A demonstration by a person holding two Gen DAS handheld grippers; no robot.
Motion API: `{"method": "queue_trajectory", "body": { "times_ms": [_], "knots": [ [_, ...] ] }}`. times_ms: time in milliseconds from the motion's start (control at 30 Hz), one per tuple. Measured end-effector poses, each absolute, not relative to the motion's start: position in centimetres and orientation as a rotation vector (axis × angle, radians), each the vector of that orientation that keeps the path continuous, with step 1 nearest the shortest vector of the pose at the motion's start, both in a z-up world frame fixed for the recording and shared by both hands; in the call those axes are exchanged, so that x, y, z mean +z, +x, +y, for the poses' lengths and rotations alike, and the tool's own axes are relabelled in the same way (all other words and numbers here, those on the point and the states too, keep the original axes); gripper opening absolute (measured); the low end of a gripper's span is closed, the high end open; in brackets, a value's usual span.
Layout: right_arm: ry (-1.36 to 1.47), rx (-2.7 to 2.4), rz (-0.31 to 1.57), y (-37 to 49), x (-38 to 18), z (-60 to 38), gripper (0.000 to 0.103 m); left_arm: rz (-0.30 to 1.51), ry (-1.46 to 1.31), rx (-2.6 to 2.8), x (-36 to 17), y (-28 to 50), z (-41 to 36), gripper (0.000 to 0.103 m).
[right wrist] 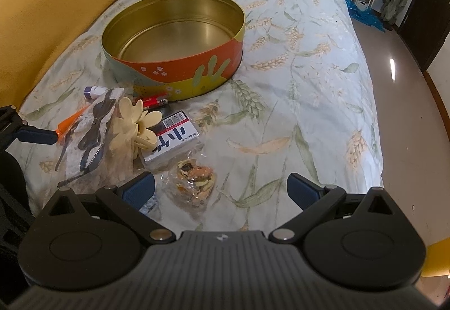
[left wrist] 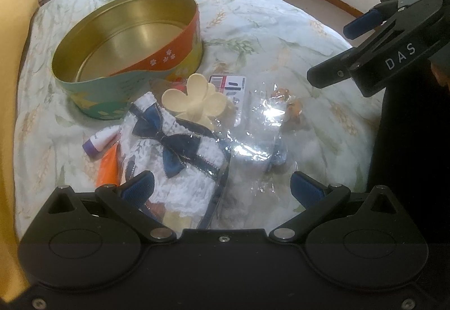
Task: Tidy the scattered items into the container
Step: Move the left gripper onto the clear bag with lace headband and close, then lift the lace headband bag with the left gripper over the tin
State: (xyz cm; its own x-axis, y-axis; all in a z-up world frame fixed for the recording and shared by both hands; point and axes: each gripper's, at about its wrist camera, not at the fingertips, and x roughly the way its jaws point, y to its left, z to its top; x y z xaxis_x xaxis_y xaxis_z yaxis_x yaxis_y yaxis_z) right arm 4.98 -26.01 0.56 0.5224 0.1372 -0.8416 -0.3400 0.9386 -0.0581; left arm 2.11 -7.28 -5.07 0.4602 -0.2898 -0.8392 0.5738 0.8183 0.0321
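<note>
My left gripper (left wrist: 222, 183) hangs with its jaws spread wide and nothing between them, directly over the bagged lace bow (left wrist: 174, 147). The bag's long axis runs away from me toward the empty tin (left wrist: 92, 96), ahead and left. My right gripper (right wrist: 220, 186), equally spread and empty, sits farther off.

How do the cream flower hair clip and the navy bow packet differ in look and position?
The cream flower hair clip is bare, hard-looking plastic; the navy bow packet is soft white fabric sealed in clear wrap. The clip rests on top, partly on the packet's far end; the packet lies flat on the bedspread. Both sit outside the tin.
</note>
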Motion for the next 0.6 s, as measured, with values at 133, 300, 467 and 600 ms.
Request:
{"method": "queue_trajectory", "body": {
  "times_ms": [133,300,467,600],
  "knots": [
    [-0.23,0.285,0.986,5.2,0.5,-26.2,0.103,0.957,0.331,-0.542,-5.4,2.5,-7.6,0.103],
    [-0.232,0.281,0.99,5.3,0.4,-26.3,0.103,0.959,0.311,-0.518,-5.8,3.2,-7.6,0.094],
    [-0.233,0.281,0.991,5.3,0.4,-26.3,0.103,1.002,0.213,-0.493,-6.1,4.2,-6.3,0.065],
    [-0.233,0.282,0.988,5.2,0.3,-26.3,0.103,1.004,0.106,-0.504,-5.3,4.5,-4.8,0.038]
  ]
}}
